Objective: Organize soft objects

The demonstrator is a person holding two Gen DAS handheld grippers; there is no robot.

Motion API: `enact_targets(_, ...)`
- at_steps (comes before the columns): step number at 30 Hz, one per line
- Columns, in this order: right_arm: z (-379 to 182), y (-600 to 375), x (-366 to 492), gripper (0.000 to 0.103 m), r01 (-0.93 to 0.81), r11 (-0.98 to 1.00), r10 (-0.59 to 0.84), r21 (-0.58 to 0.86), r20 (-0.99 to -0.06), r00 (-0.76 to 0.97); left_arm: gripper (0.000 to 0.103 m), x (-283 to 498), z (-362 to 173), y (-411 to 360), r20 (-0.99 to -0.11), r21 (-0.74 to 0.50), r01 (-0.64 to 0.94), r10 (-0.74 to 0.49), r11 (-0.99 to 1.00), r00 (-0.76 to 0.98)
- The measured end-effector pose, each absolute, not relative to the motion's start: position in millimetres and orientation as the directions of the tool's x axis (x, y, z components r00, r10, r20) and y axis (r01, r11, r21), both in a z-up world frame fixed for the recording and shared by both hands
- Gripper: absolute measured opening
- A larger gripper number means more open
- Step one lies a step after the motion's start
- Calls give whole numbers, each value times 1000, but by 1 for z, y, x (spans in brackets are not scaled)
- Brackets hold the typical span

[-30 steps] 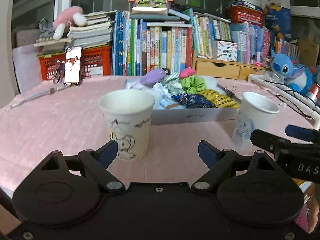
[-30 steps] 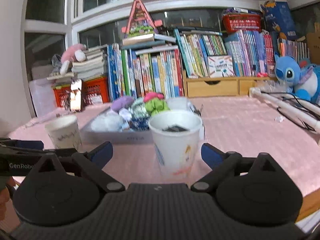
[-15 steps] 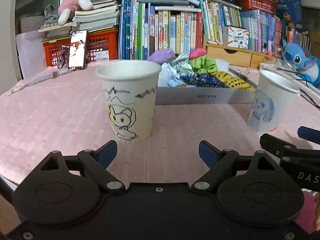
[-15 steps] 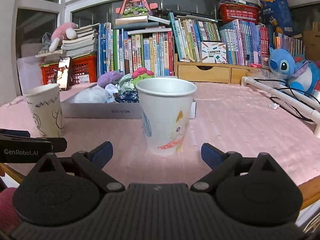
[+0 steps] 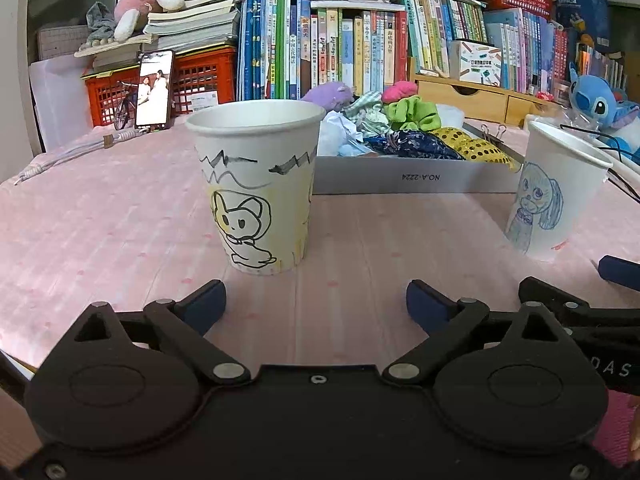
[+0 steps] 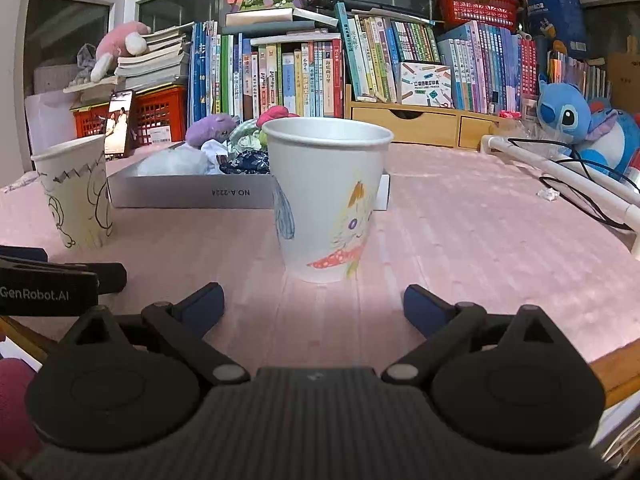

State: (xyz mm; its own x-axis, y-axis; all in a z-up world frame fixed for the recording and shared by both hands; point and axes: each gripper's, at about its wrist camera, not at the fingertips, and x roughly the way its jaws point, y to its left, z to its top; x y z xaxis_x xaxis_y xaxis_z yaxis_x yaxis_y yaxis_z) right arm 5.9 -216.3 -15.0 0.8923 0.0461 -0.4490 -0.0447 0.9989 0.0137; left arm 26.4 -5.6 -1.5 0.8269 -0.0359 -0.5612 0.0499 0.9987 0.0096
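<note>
Counter point(image 5: 100, 216): covered in pink cloth, carries everything listed below. Shallow white cardboard tray point(image 5: 416, 178), far centre of the counter, long axis running crosswise to both views; holds the soft objects, a heap of fabric scrunchies point(image 5: 412, 110) in green, pink, navy and yellow sequin, with a purple plush piece at its left end; well apart from both tools and beyond the cups. Paper cup with a yellow cartoon animal point(image 5: 256, 184): upright, straight ahead of the left hand-held gripper point(image 5: 316, 300) and slightly to its left, near but not between the fingers; the tray's left end lies directly behind it. Paper cup with a blue dog drawing point(image 5: 558, 196): upright, straight ahead of the right hand-held gripper point(image 6: 314, 300), seen there as the cup with an orange-and-yellow figure; the tray's right end lies behind it. Left hand-held gripper: jaws opening, already wide, nothing between them, pointing slightly down at the counter. Right hand-held gripper: jaws spread wide, empty, likewise low over the near edge. Judgement: each tool is nearest its own cup; the scrunchies lie past the cups, so either must reach over or beside a cup, the left nearer the purple end, the right nearer the sequin end.
</note>
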Motion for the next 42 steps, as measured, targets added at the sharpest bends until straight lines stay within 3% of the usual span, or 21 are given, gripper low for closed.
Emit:
enact_targets(7,-17,-214,7,103,-48,999,46,6,-452,891,103,28,-3,-5,-564,10,66,-49,998,824)
enact_targets(42,-17,-216,9,103,-51,999,50,10,-457,888,103,27,-4,-4,-558,12,65,-47,998,828)
